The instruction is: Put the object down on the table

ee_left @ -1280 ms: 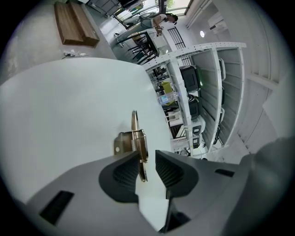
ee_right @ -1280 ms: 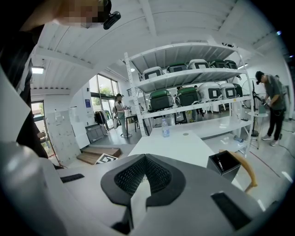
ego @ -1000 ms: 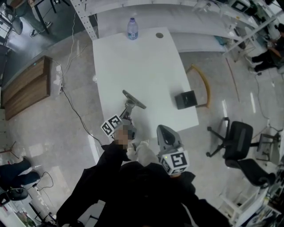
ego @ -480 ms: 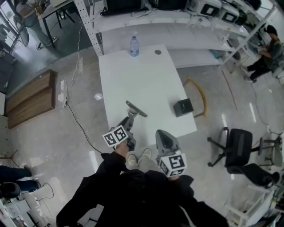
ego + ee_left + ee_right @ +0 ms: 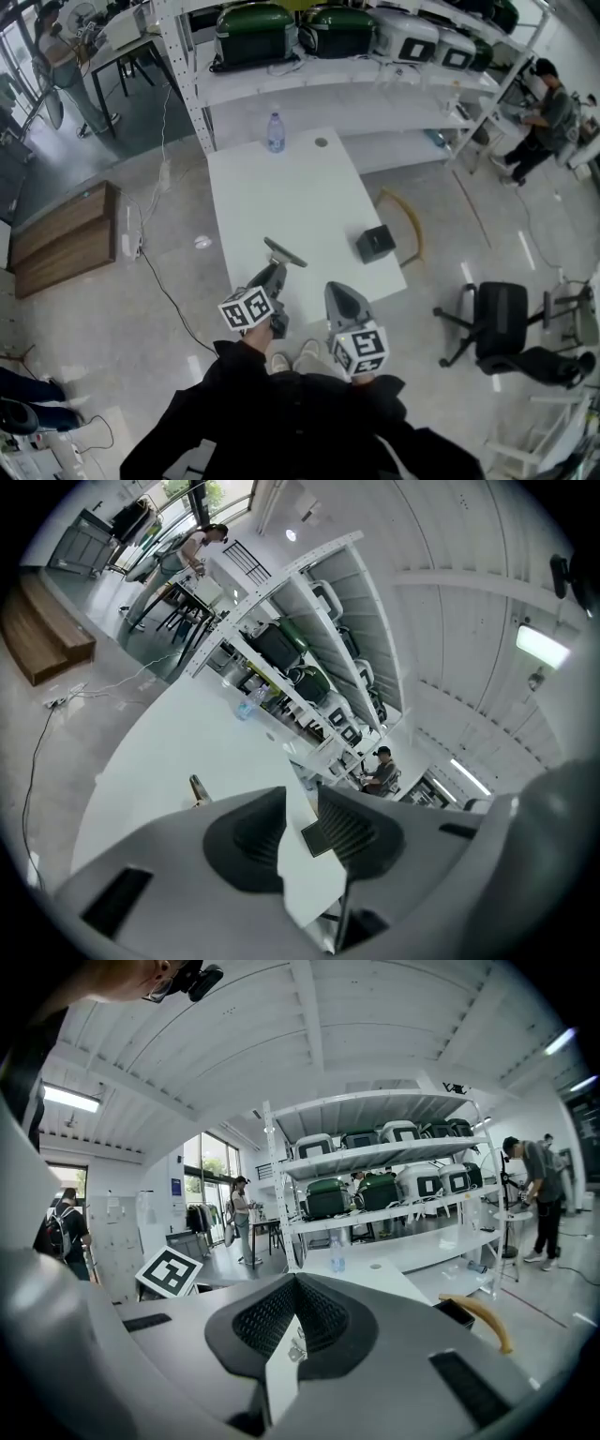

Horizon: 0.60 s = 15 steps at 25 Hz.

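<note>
A flat dark grey bar (image 5: pixel 284 251) lies on the white table (image 5: pixel 281 187) near its front edge. My left gripper (image 5: pixel 276 268) points at the bar from just behind it, and I cannot tell if they touch. In the left gripper view the left gripper (image 5: pixel 302 832) is open by a narrow gap. Only table shows between the pads, and one end of the bar (image 5: pixel 197 789) pokes up past the left jaw. My right gripper (image 5: pixel 337 287) hovers at the table's front edge. In the right gripper view the right gripper (image 5: pixel 294 1288) is shut and holds nothing.
A water bottle (image 5: pixel 276 133) and a small round disc (image 5: pixel 322 142) are at the table's far end. A black box (image 5: pixel 375 244) sits at its right edge, by a curved yellow hoop (image 5: pixel 408 225). An office chair (image 5: pixel 497 319) is at right. Shelving (image 5: pixel 309 56) with cases runs behind.
The head view has tilted up and pulled back, bringing the shelving into view. The bar and both grippers keep about the same places relative to the table.
</note>
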Motion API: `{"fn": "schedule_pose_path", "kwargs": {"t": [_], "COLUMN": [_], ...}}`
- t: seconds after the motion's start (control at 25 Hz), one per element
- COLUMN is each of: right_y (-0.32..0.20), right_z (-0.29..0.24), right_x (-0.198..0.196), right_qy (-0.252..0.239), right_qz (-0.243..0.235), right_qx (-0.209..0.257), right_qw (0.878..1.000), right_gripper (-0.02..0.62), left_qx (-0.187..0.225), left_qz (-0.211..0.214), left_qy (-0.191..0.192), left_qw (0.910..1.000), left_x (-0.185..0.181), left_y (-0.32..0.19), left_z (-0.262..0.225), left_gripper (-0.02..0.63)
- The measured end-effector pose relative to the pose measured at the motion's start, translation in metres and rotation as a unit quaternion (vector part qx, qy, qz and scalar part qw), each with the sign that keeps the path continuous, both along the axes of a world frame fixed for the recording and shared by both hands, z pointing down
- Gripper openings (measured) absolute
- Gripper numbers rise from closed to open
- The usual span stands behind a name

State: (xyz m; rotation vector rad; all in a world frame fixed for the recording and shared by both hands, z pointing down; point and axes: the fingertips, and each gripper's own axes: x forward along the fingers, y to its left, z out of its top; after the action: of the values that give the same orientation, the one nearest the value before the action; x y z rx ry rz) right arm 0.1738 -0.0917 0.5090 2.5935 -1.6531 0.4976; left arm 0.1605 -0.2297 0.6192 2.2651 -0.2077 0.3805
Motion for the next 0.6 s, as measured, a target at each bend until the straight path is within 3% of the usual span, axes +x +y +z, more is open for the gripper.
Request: {"fn": "schedule_pose_path", "kwargs": {"t": [0.32,0.4,0.6], "right_y": [-0.007,-0.01,-0.009], "right_z": [-0.016,-0.019,-0.029], "right_x": [0.0,0.003,0.003], "right_qy": [0.002,0.004,0.012], "right_qz": [0.011,0.013,0.007], "right_qx": [0.024,0.04,0.031], "right_qw": [1.0,0.999,0.999], "right_gripper": [-0.011,-0.011,-0.011], "left_qx": [0.04,0.053,0.099], "left_qz": [0.028,0.034,0.036], "left_qy": [0.022,0.029,0.035], "left_qw": [0.9986,0.9976,0.9938], "left_x": [-0.009,-0.009,-0.012], "left_y": [0.01,0.009,0.012], "left_z": [-0.037,-0.047,-0.068], "left_gripper": [0.091,0.069,0.008]}}
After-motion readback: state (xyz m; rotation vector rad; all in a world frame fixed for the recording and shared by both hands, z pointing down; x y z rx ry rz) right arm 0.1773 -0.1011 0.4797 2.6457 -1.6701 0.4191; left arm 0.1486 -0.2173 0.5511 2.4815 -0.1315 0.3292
